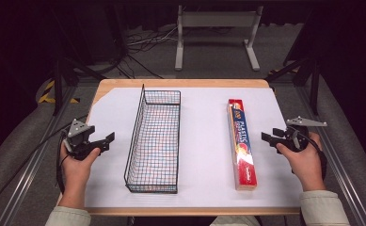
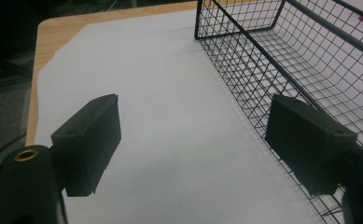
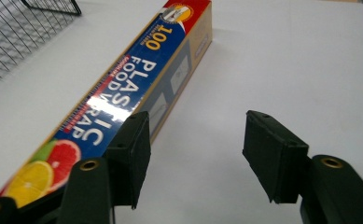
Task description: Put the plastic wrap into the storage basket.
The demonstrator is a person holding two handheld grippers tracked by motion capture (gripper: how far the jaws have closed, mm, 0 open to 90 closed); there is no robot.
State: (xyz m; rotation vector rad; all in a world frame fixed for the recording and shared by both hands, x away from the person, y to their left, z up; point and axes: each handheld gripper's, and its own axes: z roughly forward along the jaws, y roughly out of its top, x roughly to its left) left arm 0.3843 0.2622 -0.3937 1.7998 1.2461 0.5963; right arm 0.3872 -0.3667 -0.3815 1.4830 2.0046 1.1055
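White paper covers the wooden table (image 1: pixel 106 85), and on it I find two items set parallel, long sides running away from me. On the left stands the wire basket (image 1: pixel 155 136), empty; on the right lies the plastic wrap box (image 1: pixel 242 143), flat on its long face and well apart from the basket.

My right gripper (image 1: pixel 270 138) hangs just beside the box's right edge, jaws spread wide and holding nothing. In the right gripper view the box (image 3: pixel 123 98) runs past the left jaw rather than between the two (so no grasp is set up yet). I judge this a standoff ahead of a reach for the box, which its length suggests belongs lengthwise in the basket.

My left gripper (image 1: pixel 106 140) is likewise wide open and empty, near the basket's left wall (image 2: pixel 244 70), placed, I judge, to steady it.
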